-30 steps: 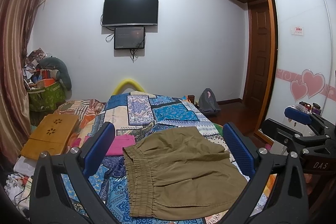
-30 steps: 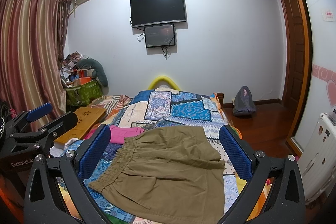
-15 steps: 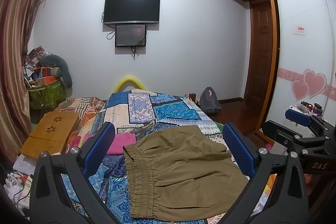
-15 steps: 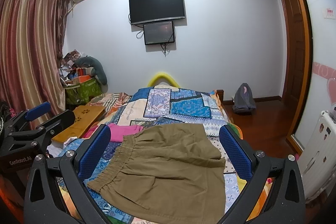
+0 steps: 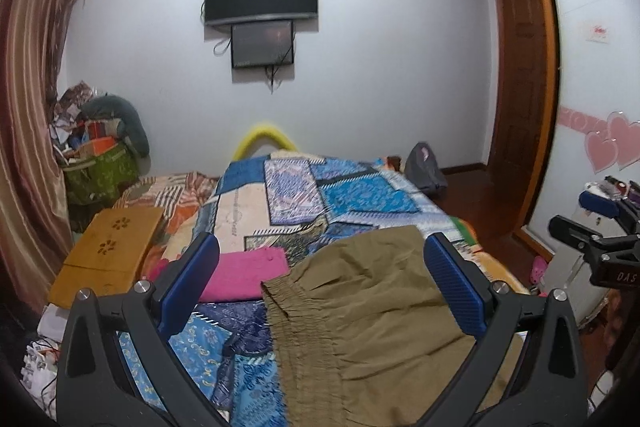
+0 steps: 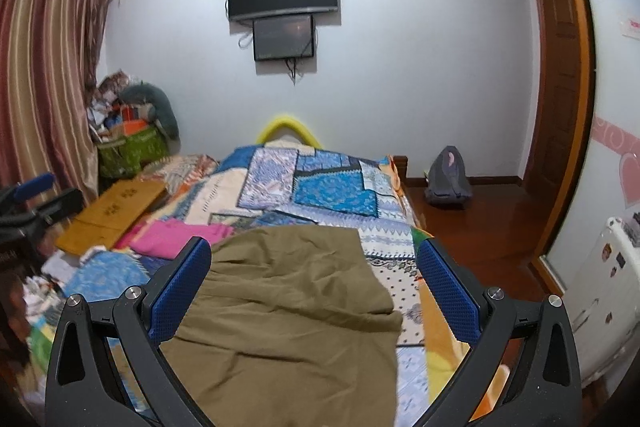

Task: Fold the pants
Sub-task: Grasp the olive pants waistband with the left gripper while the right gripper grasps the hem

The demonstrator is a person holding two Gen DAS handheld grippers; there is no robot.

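Olive-brown pants lie spread flat on the patchwork bedspread, elastic waistband to the left. In the right wrist view the pants fill the near bed, legs toward the right. My left gripper is open and empty, held above the waistband end. My right gripper is open and empty, held above the middle of the pants. The right gripper also shows in the left wrist view at the far right edge; the left gripper shows in the right wrist view at the far left.
A folded pink cloth lies left of the waistband. A wooden lap tray sits at the bed's left. A green basket of clutter stands by the curtain. A grey bag rests on the floor right of the bed.
Both grippers have moved forward and lower toward the pants, which look larger and closer. The right view has shifted right. The pants have not moved.
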